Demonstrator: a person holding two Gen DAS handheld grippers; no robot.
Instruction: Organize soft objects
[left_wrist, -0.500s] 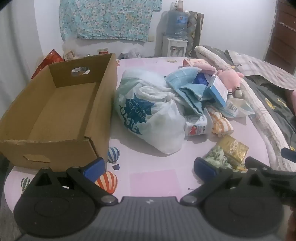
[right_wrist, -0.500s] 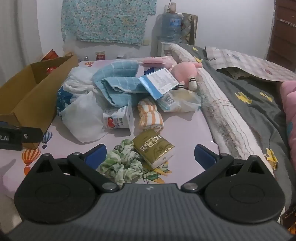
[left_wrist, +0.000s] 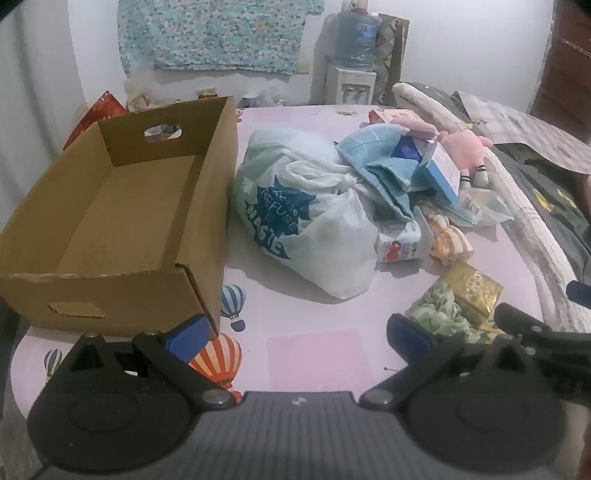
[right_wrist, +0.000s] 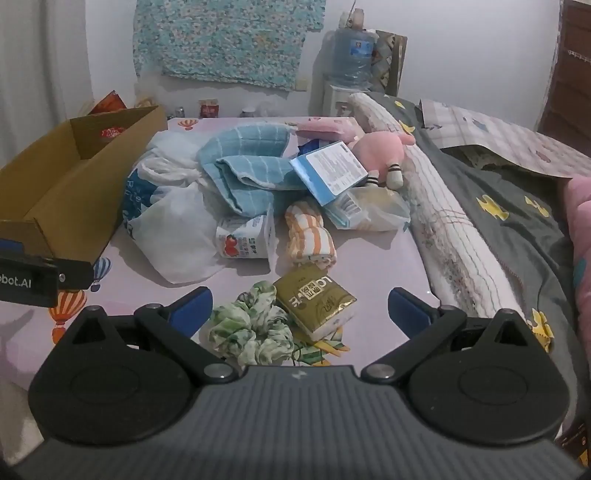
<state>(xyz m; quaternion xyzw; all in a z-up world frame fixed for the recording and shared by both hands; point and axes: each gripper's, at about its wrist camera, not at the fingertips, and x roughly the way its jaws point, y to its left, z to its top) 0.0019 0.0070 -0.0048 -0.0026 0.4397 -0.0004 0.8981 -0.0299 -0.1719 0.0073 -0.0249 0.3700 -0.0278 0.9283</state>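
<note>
**A:** Anything shifted in the last half second?

**B:** Hardly. Both my tools sit where they were; nothing on the bed has moved.

**A:** Left wrist view first.

**B:** My left gripper (left_wrist: 297, 334) stands wide, blue pads empty, above the pale pink sheet with balloon prints (left_wrist: 317, 354). The open brown cardboard box (left_wrist: 207, 206) lies left, its near corner just behind my left pad. Beside it is the white plastic bag with blue lettering (left_wrist: 314, 229), which hides the lower part of the light blue folded towel (left_wrist: 380, 166). At the right edge, part of my other tool cuts in, and the green-and-white fabric scrunchie (left_wrist: 439, 314) is partly covered by my right pad.

**A:** And the right wrist view?

**B:** My right gripper (right_wrist: 300, 308) is also spread wide, holding nothing. The scrunchie (right_wrist: 251, 328) lies between the pads, touching the gold tissue pack (right_wrist: 317, 302). Beyond are the orange-striped rolled cloth (right_wrist: 308, 232) and the small white milk-style carton (right_wrist: 245, 240). The pink plush toy (right_wrist: 380, 151) is half hidden behind the blue-and-white flat box (right_wrist: 328, 170). The grey blanket with yellow shapes (right_wrist: 517, 229) runs out of frame on the right.
</note>
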